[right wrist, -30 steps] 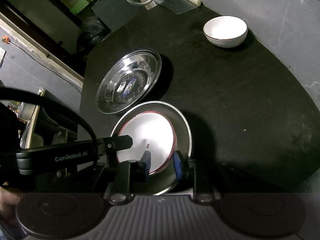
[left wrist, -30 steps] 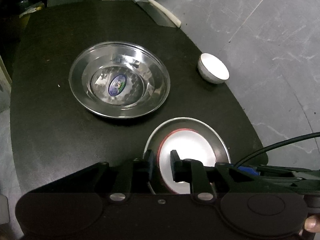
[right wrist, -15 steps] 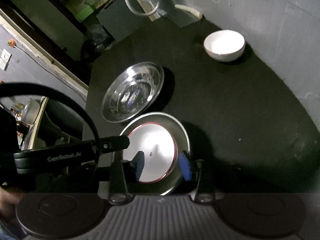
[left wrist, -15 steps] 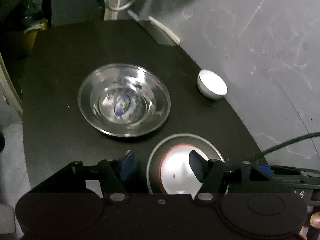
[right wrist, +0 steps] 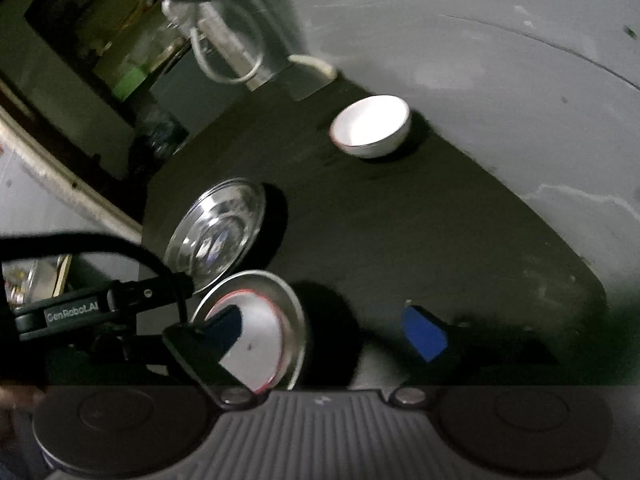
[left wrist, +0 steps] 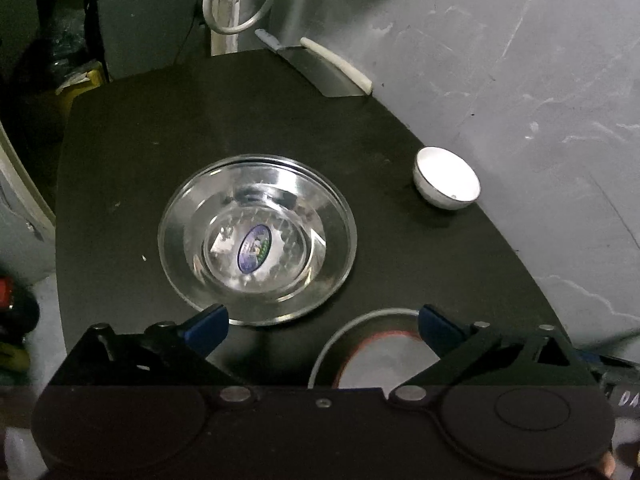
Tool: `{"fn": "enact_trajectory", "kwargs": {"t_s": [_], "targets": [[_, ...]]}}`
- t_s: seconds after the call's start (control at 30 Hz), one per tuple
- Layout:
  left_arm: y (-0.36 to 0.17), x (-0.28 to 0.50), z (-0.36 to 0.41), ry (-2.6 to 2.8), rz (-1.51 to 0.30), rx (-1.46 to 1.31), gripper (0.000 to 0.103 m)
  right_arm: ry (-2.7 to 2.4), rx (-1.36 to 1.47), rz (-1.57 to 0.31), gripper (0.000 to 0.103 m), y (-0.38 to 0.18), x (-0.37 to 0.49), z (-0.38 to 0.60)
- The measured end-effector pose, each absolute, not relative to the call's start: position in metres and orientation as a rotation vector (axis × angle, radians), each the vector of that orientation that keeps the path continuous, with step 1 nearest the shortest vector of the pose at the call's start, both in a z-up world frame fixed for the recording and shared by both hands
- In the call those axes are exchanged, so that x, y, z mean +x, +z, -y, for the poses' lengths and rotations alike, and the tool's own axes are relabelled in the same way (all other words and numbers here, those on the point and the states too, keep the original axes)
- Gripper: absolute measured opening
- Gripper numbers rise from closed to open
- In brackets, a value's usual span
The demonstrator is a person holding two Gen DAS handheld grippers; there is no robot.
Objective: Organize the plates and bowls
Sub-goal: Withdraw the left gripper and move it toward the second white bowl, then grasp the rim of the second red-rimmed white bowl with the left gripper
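While your left gripper (left wrist: pixel 322 326) and right gripper (right wrist: pixel 326 330) both gape wide and empty, the red-rimmed plate (right wrist: pixel 260 344) rests inside a steel plate (right wrist: pixel 294 312) on the black surface (right wrist: pixel 400 220), near the white bowl (right wrist: pixel 370 126).

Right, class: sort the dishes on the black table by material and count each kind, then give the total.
Steel plates: 2, one with a sticker, one under the white plate
White plates: 1
White bowls: 1
Total: 4
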State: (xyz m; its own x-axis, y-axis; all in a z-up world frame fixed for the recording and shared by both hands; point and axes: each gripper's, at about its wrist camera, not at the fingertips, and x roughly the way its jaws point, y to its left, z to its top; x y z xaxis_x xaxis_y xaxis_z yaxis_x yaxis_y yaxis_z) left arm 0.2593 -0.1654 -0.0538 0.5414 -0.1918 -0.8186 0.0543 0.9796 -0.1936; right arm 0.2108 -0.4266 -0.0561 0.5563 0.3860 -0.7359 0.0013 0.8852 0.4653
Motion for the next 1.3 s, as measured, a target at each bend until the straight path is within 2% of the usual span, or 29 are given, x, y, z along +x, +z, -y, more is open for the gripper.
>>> {"fn": "enact_trajectory", "kwargs": {"t_s": [0.23, 0.47, 0.77, 0.83, 0.93, 1.13, 1.23, 1.3], "targets": [[-0.041, 0.304, 0.177, -0.141, -0.958, -0.095, 0.102, 0.095, 0.307, -0.929, 0.103, -0.064, 0.226, 0.427], [-0.045, 0.366, 0.196, -0.179, -0.958, -0.024, 0.102, 0.027, 0.491, -0.882, 0.102, -0.071, 0.261, 0.441], [-0.076, 0.439, 0.237, -0.303, -0.962, 0.029, 0.102, -0.088, 0.578, -0.765, 0.102, -0.083, 0.3, 0.453], [-0.082, 0.449, 0.244, -0.319, -0.969, 0.038, 0.102, -0.101, 0.583, -0.752, 0.1, -0.089, 0.309, 0.454], [-0.087, 0.458, 0.251, -0.342, -0.968, 0.043, 0.102, -0.106, 0.578, -0.762, 0.089, -0.099, 0.32, 0.453], [-0.095, 0.467, 0.256, -0.372, -0.977, 0.033, 0.102, -0.096, 0.592, -0.751, 0.086, -0.109, 0.327, 0.454], [-0.097, 0.468, 0.259, -0.4, -0.966, 0.025, 0.094, -0.087, 0.597, -0.754, 0.083, -0.111, 0.334, 0.452], [-0.097, 0.468, 0.262, -0.416, -0.967, 0.029, 0.085, -0.084, 0.595, -0.754, 0.081, -0.111, 0.338, 0.45]]}}
